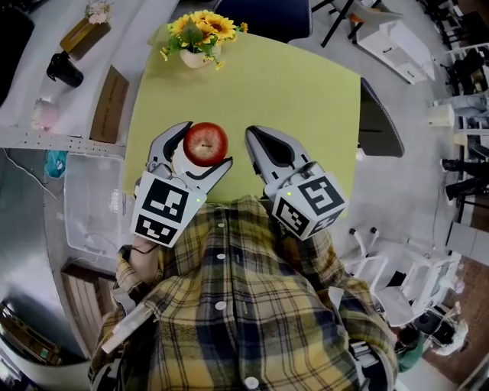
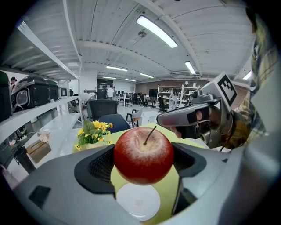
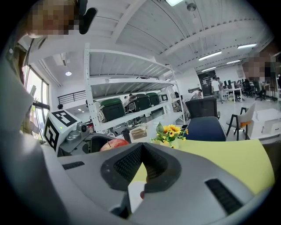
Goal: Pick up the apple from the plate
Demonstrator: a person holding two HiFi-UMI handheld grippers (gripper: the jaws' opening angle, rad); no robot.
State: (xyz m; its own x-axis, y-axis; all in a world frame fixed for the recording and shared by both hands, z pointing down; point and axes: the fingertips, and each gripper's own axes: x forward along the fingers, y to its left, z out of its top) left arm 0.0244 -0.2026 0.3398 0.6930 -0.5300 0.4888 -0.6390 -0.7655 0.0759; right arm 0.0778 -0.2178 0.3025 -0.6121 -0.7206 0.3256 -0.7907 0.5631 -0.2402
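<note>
A red apple (image 1: pixel 206 143) with a short stem is clamped between the jaws of my left gripper (image 1: pixel 205 148), lifted above the yellow-green table (image 1: pixel 306 99). In the left gripper view the apple (image 2: pixel 144 154) fills the gap between the dark pads, and a white plate (image 2: pixel 137 202) lies on the table below it, apart from it. The plate is hidden in the head view. My right gripper (image 1: pixel 254 140) hovers just right of the apple, shut with nothing in it. From the right gripper view the apple (image 3: pixel 115 143) shows at left behind the jaws.
A pot of yellow flowers (image 1: pixel 200 34) stands at the table's far edge. A dark chair (image 1: pixel 263 15) sits behind the table. A clear plastic box (image 1: pixel 92 202) lies on the floor at left, next to a white bench with a black mug (image 1: pixel 63 70).
</note>
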